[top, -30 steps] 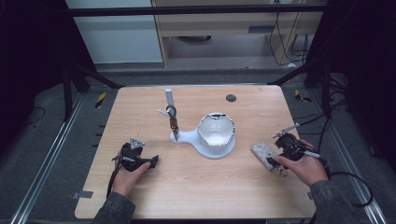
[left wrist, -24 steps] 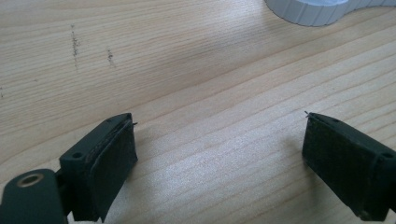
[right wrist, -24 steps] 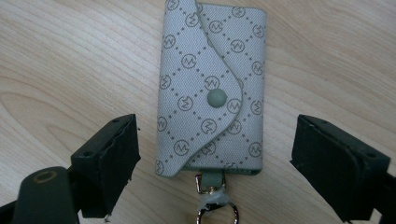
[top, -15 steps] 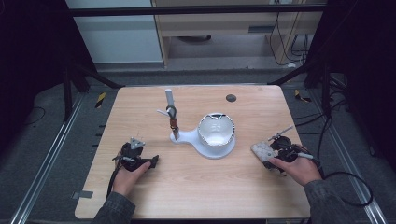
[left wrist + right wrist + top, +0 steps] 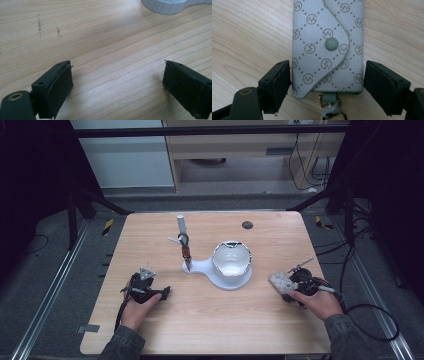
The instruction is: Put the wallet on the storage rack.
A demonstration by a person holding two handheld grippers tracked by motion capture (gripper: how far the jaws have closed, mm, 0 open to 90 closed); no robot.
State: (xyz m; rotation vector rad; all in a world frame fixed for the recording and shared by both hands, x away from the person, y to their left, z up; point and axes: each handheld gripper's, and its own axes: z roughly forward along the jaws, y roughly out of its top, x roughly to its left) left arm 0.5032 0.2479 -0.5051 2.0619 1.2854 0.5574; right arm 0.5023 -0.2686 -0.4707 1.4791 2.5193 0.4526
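Observation:
A grey key pouch (image 5: 328, 47) with a printed monogram pattern and a snap button lies flat on the wooden table (image 5: 215, 325) at the right, also seen from above as the pouch (image 5: 279, 281). My right gripper (image 5: 327, 82) straddles its near end; the jaws have just been closing, and both pads now touch the pouch's long sides. A metal ring with tape sticks out of the pouch's near end. From above, the right gripper (image 5: 292, 287) sits in a hand. My left gripper (image 5: 117, 82) rests open over bare wood, and the left gripper (image 5: 150, 289) is at the table's left.
A white stand (image 5: 207, 269) with a white bowl (image 5: 231, 260) and an upright post with a clip (image 5: 184, 242) occupies the table's middle. A small dark disc (image 5: 247, 225) lies near the far edge. Cables trail off the right side.
The right hand has shifted slightly toward the near edge, staying at the pouch. The left hand and gripper have not moved.

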